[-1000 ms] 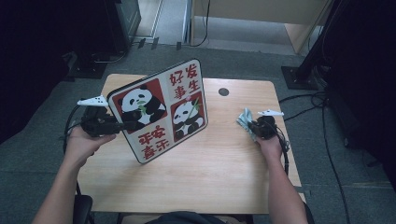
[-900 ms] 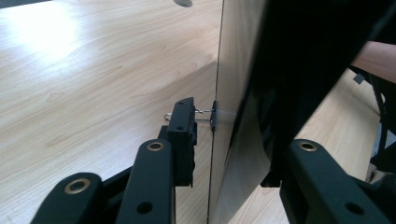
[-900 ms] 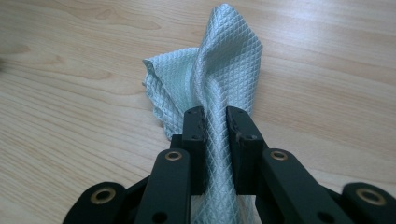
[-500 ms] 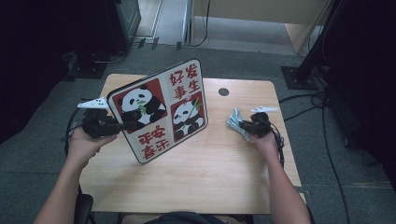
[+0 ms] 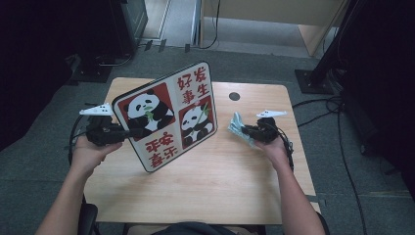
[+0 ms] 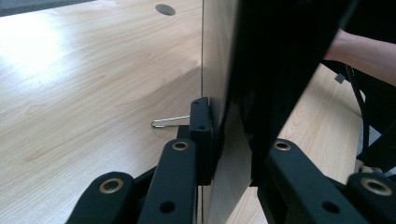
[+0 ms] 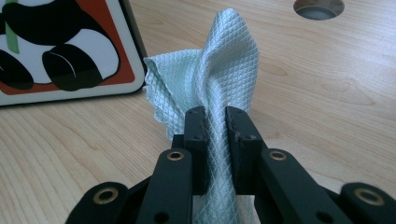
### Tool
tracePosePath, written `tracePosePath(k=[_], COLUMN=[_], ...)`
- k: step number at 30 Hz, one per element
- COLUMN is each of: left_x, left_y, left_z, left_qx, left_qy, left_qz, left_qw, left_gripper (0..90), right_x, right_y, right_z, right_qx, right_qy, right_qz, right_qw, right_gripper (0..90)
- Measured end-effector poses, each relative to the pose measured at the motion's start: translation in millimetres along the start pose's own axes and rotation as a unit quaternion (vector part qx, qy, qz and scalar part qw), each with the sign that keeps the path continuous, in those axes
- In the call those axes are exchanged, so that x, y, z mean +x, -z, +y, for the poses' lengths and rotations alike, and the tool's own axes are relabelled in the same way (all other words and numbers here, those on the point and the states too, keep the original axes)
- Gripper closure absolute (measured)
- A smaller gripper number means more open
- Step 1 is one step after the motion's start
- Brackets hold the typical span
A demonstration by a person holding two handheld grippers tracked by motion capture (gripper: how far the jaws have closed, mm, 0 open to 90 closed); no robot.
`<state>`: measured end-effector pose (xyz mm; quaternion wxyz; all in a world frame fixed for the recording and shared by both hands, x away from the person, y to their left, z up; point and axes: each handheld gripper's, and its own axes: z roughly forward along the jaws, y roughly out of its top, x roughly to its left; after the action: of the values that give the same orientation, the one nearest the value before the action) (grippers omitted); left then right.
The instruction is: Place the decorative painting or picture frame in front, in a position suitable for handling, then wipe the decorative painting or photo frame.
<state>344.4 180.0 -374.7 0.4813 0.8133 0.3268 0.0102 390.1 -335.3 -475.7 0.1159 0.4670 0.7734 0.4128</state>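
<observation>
A: High view: the board [image 5: 169, 115] stands tilted on the table [image 5: 215, 186], the left gripper [image 5: 128, 132] having just closed, jaws now clamped on its edge.

B: And the cloth [image 7: 205, 79]?

A: Pinched between the right gripper [image 7: 215, 122] jaws, carried nearer the board, likely for wiping.

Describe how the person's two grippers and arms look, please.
Both the left gripper and the right gripper are black, each with two flat jaws on linked bars with brass-coloured pivot rings. A pale grey three-cornered plate sits on top of each. Black cables trail from both. The forearms are bare, with no sleeves visible.
</observation>
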Motion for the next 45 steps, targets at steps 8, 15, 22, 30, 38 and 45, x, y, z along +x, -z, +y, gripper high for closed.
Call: tracePosePath(k=[8,15,22,30,38,45], left_x=[-0.2,0.1,-3.2,-3.1,-6.8,-7.2], left_y=[0.1,0.3,1.0,2.3,2.9,2.5], left_z=[-0.6,-1.6,-2.2,-3.9,-4.1,-4.4], left_qx=[-0.002,-0.005,-0.003,-0.002,0.004,0.007], left_qy=[-0.003,0.000,-0.005,-0.006,-0.009,-0.011], left_qz=[-0.002,-0.007,-0.006,-0.019,-0.022,-0.030], left_qw=[1.0000,1.0000,1.0000,0.9998,0.9997,0.9995], left_gripper=[80.7,80.7,80.8,80.6,80.3,80.2], right_x=[-1.0,-2.9,-0.1,12.8,29.5,43.4], right_y=[9.9,12.7,11.8,19.7,30.4,42.8], right_z=[7.4,12.0,14.9,27.3,47.1,64.0], right_qx=[-0.018,0.000,0.001,-0.016,-0.022,-0.035], right_qy=[-0.014,-0.032,-0.034,-0.011,0.012,0.027], right_qz=[0.006,0.028,0.046,0.044,0.049,0.063], right_qw=[0.9997,0.9991,0.9984,0.9988,0.9985,0.9970], right_gripper=[80.1,80.3,80.1,80.2,80.2,80.2])
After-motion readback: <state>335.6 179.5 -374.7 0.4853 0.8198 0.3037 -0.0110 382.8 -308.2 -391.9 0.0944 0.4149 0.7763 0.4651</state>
